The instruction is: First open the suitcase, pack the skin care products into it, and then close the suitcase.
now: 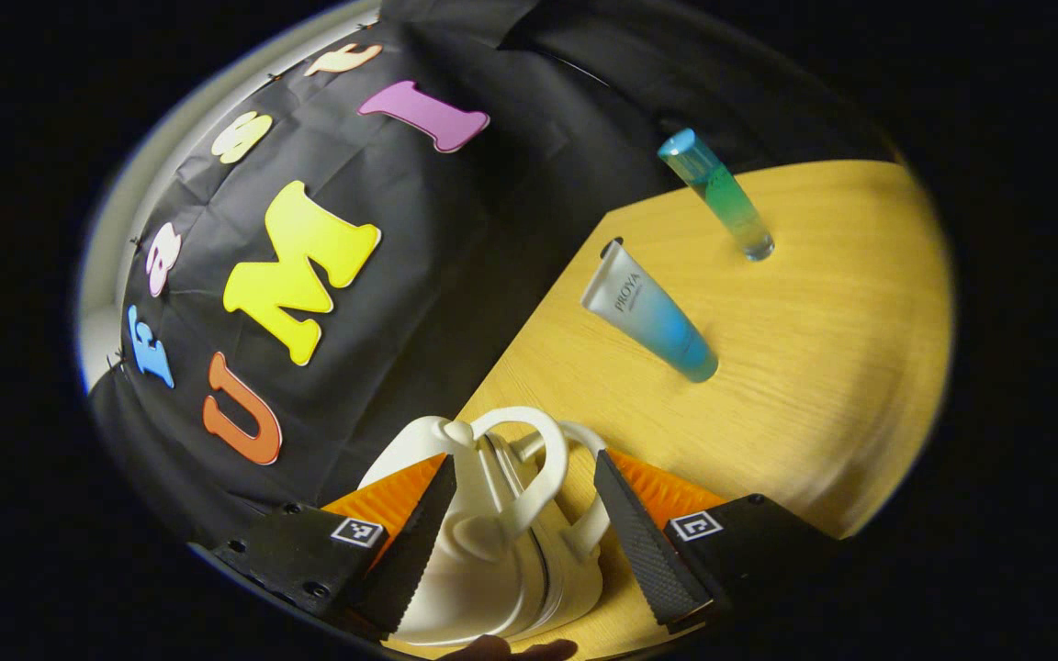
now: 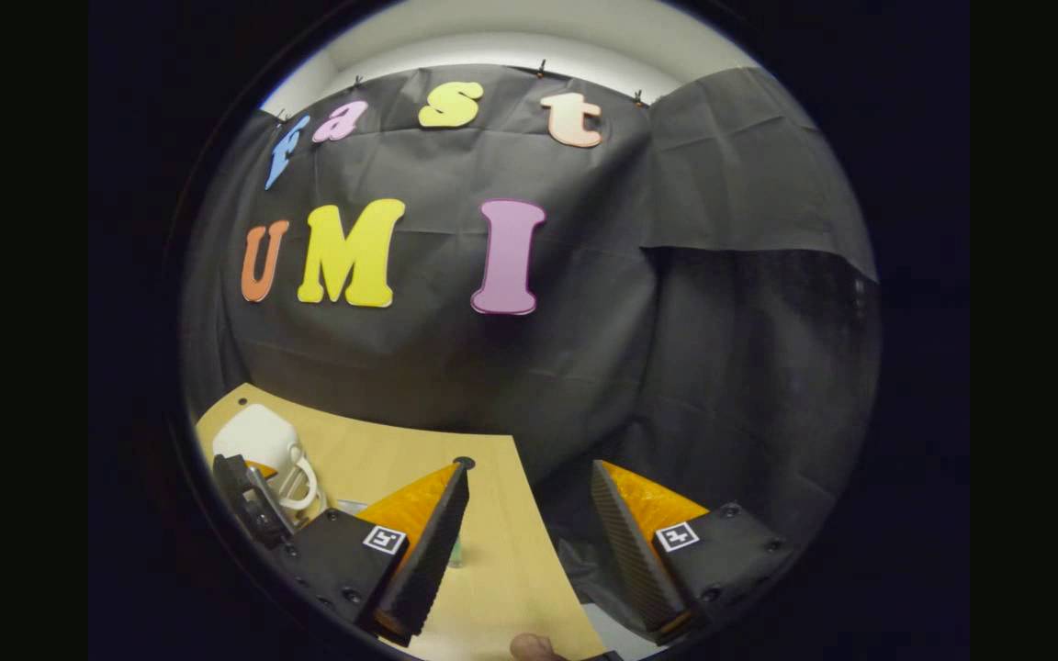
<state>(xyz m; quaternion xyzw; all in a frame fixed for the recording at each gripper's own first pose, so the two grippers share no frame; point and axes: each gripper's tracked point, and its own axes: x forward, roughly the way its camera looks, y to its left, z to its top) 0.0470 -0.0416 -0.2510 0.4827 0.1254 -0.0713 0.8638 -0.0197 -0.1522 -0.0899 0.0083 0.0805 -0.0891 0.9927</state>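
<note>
1. In the left gripper view, the left gripper (image 1: 529, 514) is standing with its fingers spread to either side of the handles of a small white suitcase (image 1: 492, 569). The fingers are lying just beside the handles; whether they are pressing on them cannot be told.
2. The suitcase is sitting closed at the near corner of the wooden table (image 1: 814, 367), with its two looped handles rising between the fingers. Nothing of its inside is showing.
3. Farther out on the table, a white and blue tube (image 1: 648, 317) is standing on its cap, well apart from the suitcase.
4. Beyond the tube, a tall blue-green bottle (image 1: 717, 196) is standing upright near the far edge of the table, apart from the tube.
5. In the right gripper view, the right gripper (image 2: 529, 532) is hanging released, its fingers spread wide with nothing between them, over the edge of the table (image 2: 492, 569).
6. In the same view, the suitcase (image 2: 258, 441) is showing at the far left of the table with the left gripper (image 2: 253, 505) at its handles.
</note>
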